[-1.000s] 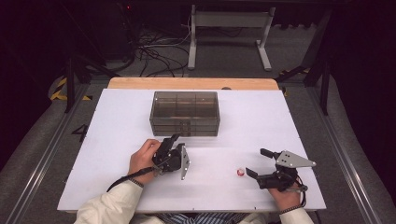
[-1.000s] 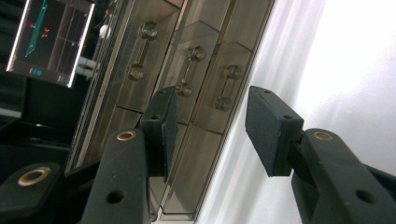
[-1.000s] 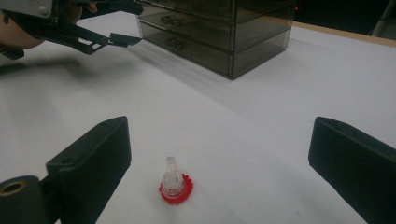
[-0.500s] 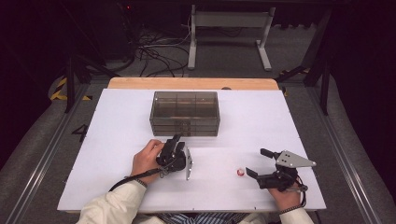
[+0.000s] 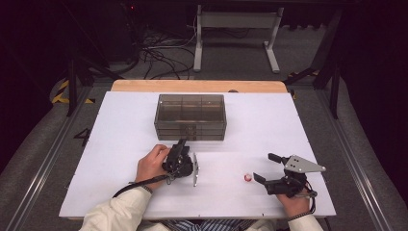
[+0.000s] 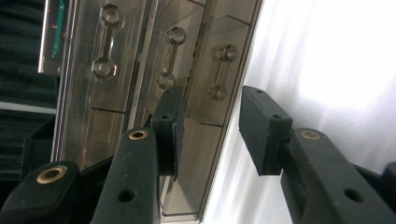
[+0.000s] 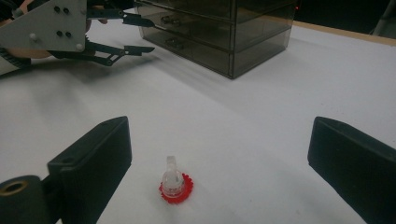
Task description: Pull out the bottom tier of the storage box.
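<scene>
A smoky clear drawer box [image 5: 190, 117] with three drawers stands at the middle of the white table [image 5: 120, 130]. My left gripper [image 5: 183, 144] is rolled on its side just in front of the box and points at it. In the left gripper view, my left gripper [image 6: 210, 126] is open, and the drawer handles [image 6: 218, 70] sit just beyond its tips. A small clear piece on a red toothed base [image 7: 175, 184] stands on the table between the widely open jaws of my right gripper [image 7: 219, 144]. From above, the piece [image 5: 248, 178] is just left of my right gripper [image 5: 263, 167].
The right gripper view has the drawer box [image 7: 224, 32] at the top and my left gripper [image 7: 148, 35] at the upper left. A wooden strip [image 5: 197, 85] edges the table's far side. Beyond it are cables [image 5: 154, 53] and a stand's legs [image 5: 235, 43].
My left gripper has rolled further onto its side and edged slightly right, closer to the drawer box. The right gripper and the small piece have stayed put.
</scene>
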Tool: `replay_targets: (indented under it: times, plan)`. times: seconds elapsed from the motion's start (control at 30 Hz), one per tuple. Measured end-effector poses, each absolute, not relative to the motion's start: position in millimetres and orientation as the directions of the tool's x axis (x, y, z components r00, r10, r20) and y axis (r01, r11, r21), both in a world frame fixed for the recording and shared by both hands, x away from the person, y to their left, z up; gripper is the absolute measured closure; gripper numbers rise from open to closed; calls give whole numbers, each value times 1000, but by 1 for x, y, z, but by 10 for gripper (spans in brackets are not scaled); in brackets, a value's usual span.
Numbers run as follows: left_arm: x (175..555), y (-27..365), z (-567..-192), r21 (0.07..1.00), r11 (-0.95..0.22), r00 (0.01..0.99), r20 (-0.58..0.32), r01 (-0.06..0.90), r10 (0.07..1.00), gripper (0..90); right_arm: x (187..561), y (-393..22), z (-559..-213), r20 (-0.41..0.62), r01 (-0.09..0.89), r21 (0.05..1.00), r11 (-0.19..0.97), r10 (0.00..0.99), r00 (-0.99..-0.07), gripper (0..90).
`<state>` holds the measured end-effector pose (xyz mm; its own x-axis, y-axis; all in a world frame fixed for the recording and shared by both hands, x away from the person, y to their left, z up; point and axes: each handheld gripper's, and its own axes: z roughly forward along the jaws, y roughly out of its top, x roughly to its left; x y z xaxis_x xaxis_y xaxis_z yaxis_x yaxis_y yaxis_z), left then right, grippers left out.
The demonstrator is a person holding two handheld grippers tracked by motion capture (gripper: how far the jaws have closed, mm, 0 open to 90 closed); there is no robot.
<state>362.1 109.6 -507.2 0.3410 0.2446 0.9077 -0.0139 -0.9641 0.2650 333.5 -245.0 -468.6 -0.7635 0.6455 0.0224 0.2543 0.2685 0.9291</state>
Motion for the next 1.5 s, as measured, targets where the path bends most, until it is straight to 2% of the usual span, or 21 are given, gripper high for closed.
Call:
replay_targets:
  times: [0.9, 1.5]
  plan:
    - [378, 91, -520, 137, -991, 292, 947, 11, 134, 678, 334, -244, -469, 20, 254, 928, 273, 645, -764, 71]
    - [384, 88, -523, 127, -991, 292, 947, 37, 132, 739, 333, -244, -469, 21, 255, 927, 274, 642, -766, 72]
